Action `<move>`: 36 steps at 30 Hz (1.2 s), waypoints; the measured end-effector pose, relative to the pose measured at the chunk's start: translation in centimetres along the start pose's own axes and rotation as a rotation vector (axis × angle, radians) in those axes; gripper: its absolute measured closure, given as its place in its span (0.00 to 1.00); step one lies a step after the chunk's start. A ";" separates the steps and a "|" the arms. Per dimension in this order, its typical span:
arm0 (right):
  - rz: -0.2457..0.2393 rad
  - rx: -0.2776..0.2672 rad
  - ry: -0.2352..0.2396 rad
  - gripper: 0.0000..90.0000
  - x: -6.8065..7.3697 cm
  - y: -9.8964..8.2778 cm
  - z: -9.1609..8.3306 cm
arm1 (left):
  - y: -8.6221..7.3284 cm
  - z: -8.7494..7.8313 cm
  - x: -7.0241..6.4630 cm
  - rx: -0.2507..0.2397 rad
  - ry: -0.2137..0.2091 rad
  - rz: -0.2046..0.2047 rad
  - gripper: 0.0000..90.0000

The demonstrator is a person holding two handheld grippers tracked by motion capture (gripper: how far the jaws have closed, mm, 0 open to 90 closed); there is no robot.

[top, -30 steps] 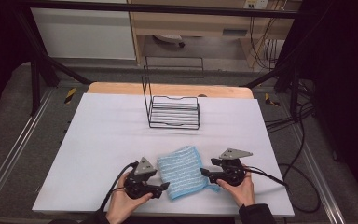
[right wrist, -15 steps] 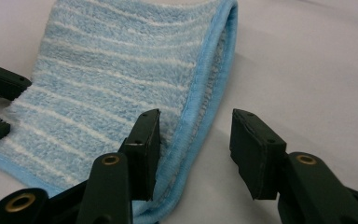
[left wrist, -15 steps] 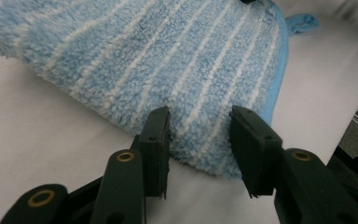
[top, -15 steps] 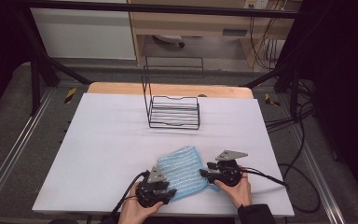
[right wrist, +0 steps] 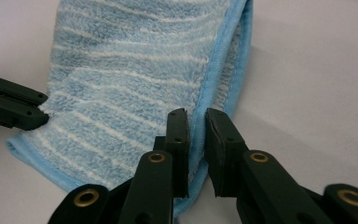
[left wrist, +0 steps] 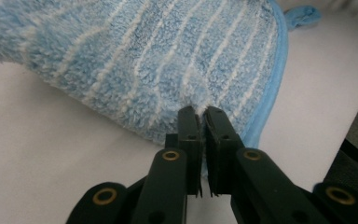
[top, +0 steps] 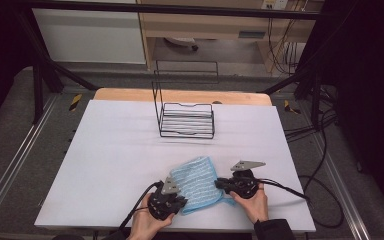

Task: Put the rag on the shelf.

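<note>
- Both tools have just been closing: left tool [left wrist: 200,116] clamps the blue striped cloth [top: 198,183]; right tool [right wrist: 196,121] pinches its folded hem.
- Cloth lies on the white bench [top: 110,150].

two black handheld claws, left claw [top: 176,201] and right claw [top: 223,184], each with brass-coloured rivets, a grey three-cornered top plate and a trailing black cable; dark sleeve [top: 274,230].
</note>
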State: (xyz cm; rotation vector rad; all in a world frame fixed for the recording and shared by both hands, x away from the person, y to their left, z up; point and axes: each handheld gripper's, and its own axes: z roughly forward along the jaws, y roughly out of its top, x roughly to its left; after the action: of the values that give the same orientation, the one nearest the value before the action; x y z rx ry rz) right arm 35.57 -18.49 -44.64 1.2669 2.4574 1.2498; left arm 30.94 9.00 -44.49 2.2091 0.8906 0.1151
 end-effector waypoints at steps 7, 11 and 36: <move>0.005 -0.027 0.020 0.80 0.2 0.0 -0.3 | 0.2 -0.6 0.8 0.022 -0.004 0.023 0.96; -0.003 -0.060 0.017 0.66 0.3 -0.1 -0.4 | 0.2 -1.4 1.6 0.032 -0.001 0.037 0.96; -0.041 -0.111 -0.003 0.13 0.0 0.2 -0.3 | -1.2 -4.6 4.6 -0.044 0.051 0.065 0.77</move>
State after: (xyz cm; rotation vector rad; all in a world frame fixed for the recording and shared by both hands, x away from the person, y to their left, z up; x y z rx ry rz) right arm 35.54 -18.60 -44.31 1.1832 2.3634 1.3521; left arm 32.18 15.23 -42.78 2.2035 0.8359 0.2206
